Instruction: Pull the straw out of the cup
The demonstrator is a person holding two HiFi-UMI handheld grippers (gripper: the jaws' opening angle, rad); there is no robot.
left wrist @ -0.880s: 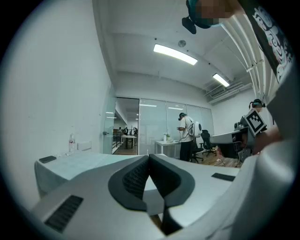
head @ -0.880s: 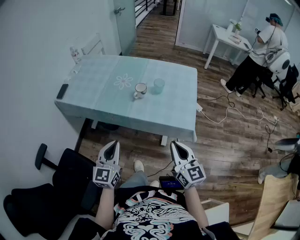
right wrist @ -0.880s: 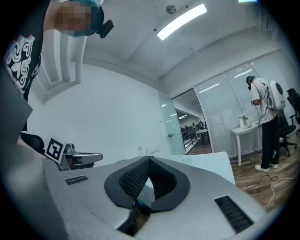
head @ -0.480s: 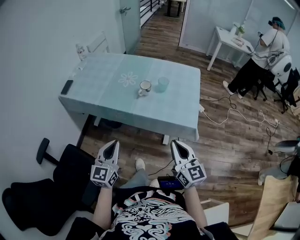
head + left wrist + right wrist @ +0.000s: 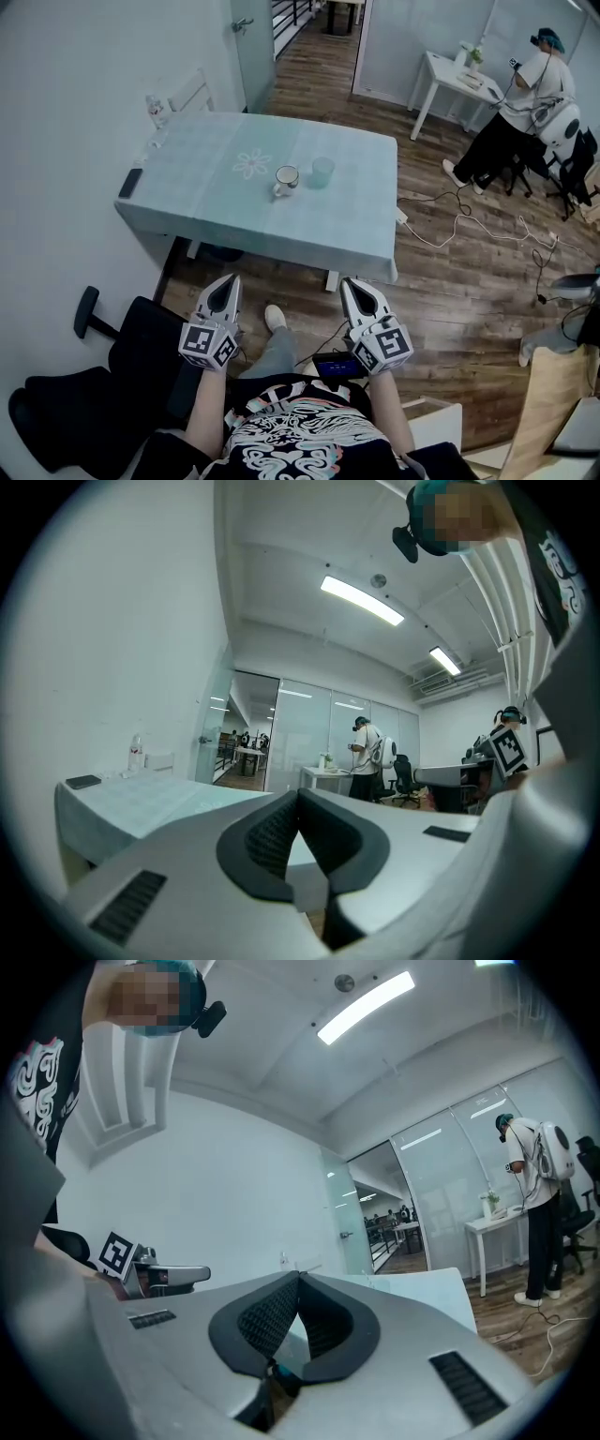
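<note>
Holding nothing, left tool [image 5: 228, 282], right tool [image 5: 350, 285] closed; cup [image 5: 321, 172] only overhead.

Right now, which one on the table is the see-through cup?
Look at the big pale blue table. Near its middle two drinking vessels stand side by side. The cup is the right-hand one: bluish, see-through, no handle, unlike the white mug with a handle beside it.

Tablecloth [image 5: 309, 230]: pale matt cloth. Mug [image 5: 284, 179]: glossy white ceramic. Cup [image 5: 322, 172]: smooth, translucent. Floor [image 5: 469, 291]: wood planks, slight sheen. My left gripper [image 5: 232, 279], right gripper [image 5: 347, 284]: matt grey plastic, ribbed black pads [image 5: 267, 841].
</note>
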